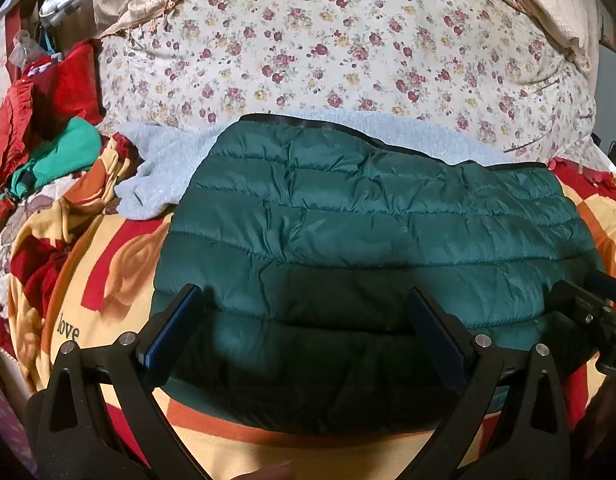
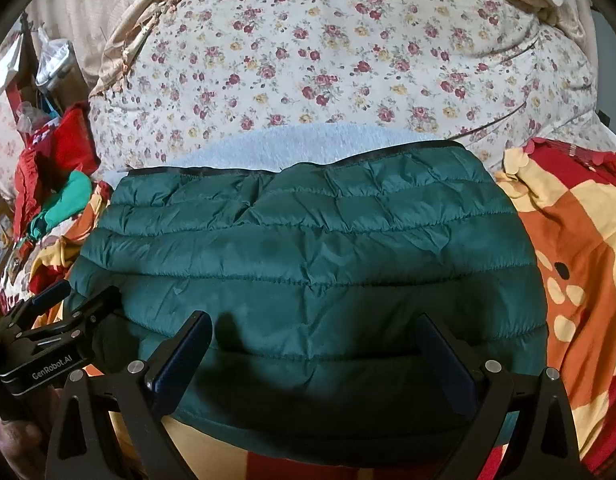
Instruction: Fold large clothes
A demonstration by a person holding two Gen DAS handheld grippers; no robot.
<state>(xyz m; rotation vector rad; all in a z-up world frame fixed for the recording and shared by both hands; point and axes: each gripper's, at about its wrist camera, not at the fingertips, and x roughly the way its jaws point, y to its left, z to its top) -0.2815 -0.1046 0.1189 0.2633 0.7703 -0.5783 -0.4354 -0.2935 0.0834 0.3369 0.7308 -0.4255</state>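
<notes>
A dark green quilted puffer jacket (image 1: 368,232) lies folded flat on the bed, its black-trimmed edge at the far side; it also fills the middle of the right wrist view (image 2: 308,256). My left gripper (image 1: 308,312) is open, its fingers spread over the jacket's near edge and holding nothing. My right gripper (image 2: 316,340) is open too, hovering over the near edge further right. The right gripper shows at the right edge of the left wrist view (image 1: 600,308), and the left gripper shows at the left of the right wrist view (image 2: 47,328).
A pale blue fleece (image 1: 159,176) lies under the jacket's far side. A floral quilt (image 1: 328,48) is heaped behind. An orange, red and yellow blanket (image 2: 576,248) covers the bed. Red and green clothes (image 1: 55,128) are piled at the left.
</notes>
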